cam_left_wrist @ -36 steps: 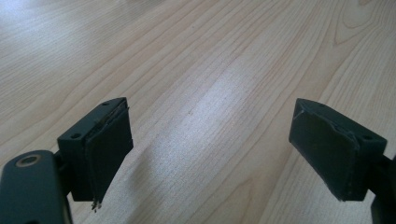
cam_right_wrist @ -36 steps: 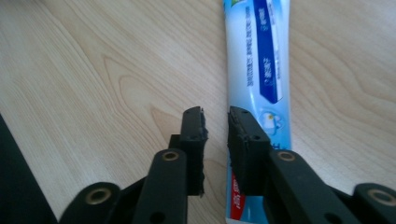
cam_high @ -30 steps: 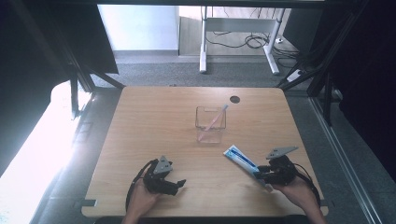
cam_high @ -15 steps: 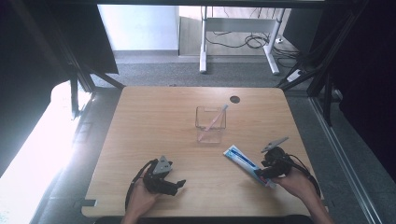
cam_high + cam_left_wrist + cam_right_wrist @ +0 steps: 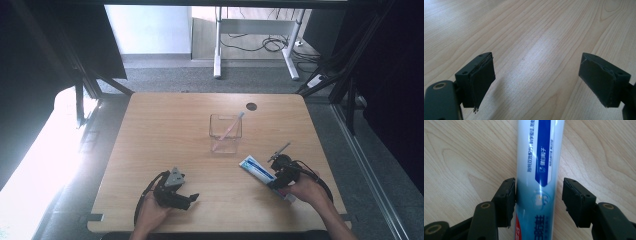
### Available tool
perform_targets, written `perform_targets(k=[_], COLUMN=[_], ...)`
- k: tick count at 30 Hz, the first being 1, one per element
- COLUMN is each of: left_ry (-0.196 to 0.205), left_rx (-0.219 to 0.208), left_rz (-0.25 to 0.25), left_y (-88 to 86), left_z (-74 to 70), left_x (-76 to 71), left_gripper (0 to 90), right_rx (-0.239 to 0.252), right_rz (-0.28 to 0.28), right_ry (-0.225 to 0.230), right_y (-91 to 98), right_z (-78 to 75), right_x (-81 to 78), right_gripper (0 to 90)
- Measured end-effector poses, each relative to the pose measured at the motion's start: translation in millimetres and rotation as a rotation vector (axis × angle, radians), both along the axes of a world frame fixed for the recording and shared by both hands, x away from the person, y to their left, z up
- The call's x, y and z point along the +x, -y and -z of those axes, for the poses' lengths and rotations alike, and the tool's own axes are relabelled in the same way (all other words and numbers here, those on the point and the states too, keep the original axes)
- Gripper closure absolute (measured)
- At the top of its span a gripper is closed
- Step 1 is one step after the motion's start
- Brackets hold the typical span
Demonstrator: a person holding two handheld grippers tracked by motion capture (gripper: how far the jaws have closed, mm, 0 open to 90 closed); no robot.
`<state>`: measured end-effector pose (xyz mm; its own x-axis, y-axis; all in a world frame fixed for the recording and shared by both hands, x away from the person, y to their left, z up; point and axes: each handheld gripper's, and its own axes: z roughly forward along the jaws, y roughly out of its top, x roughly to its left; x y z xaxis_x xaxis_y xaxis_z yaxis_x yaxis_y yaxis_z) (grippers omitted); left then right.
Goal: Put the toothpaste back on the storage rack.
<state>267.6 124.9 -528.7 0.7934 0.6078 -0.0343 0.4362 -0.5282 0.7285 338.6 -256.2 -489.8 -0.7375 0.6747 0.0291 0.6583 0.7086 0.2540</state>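
So the thing in play is one glossy white-and-blue plastic toothpaste tube (image 5: pixel 539 170), long and rounded, lying flat on the pale wood-grain tabletop (image 5: pixel 165 140) at about 4 o'clock from the table's middle. The right gripper (image 5: pixel 539 200), matte black with blocky rubbery pads, straddles the tube: its jaws have just been opening, and now the left pad sits right against the tube's side while the right pad stands clear with a gap of bare wood showing, so no squeeze.

The left gripper (image 5: pixel 536 80) sits at about 7 o'clock, near the front edge, jaws spread wide over nothing but wood.

One clear square-sided glass tumbler (image 5: pixel 225 133) stands just past centre toward 1 o'clock, with one thin pink stick (image 5: pixel 228 131) leaning inside it. One small dark round hole (image 5: pixel 251 106) sits near the far edge. Lots of open board on the left half; the tube has a bit of room before the right edge.
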Motion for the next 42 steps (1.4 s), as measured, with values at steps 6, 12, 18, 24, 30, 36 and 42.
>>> perform_targets(k=[6, 12, 18, 24, 30, 36, 42], left_ry=[-0.003, -0.002, -0.002, 0.000, -0.001, 0.002, 0.004], left_rx=[0.003, 0.006, 0.008, 0.010, 0.010, 0.005, -0.001], left_rz=[0.004, 0.008, 0.011, 0.011, 0.013, 0.014, 0.011], left_y=[0.2, 0.9, 1.1, 0.7, 0.7, 0.5, -0.7], left_z=[0.4, 0.7, 0.3, 0.1, 0.1, -0.5, -1.5], left_x=[0.1, -0.2, -0.5, -0.4, -0.3, -0.7, -0.9], left_gripper=[13.6, 13.6, 13.6, 13.6, 13.6, 13.6, 13.5], right_rx=[-0.043, -0.077, -0.068, -0.067, -0.040, 0.004, 0.044], right_rz=[-0.012, -0.007, 0.013, 0.008, 0.004, 0.008, 0.004], right_ry=[-0.027, -0.049, -0.054, -0.041, -0.025, 0.008, 0.036], right_y=[-9.0, -15.9, -14.7, -14.8, -12.0, -10.7, -8.0], right_z=[5.4, 7.7, 2.5, -0.5, -2.0, -10.1, -19.8], right_x=[6.4, 10.1, 10.8, 8.0, 5.7, 0.4, -2.9], right_gripper=[45.7, 50.9, 66.1, 71.5, 72.6, 72.6, 72.6])
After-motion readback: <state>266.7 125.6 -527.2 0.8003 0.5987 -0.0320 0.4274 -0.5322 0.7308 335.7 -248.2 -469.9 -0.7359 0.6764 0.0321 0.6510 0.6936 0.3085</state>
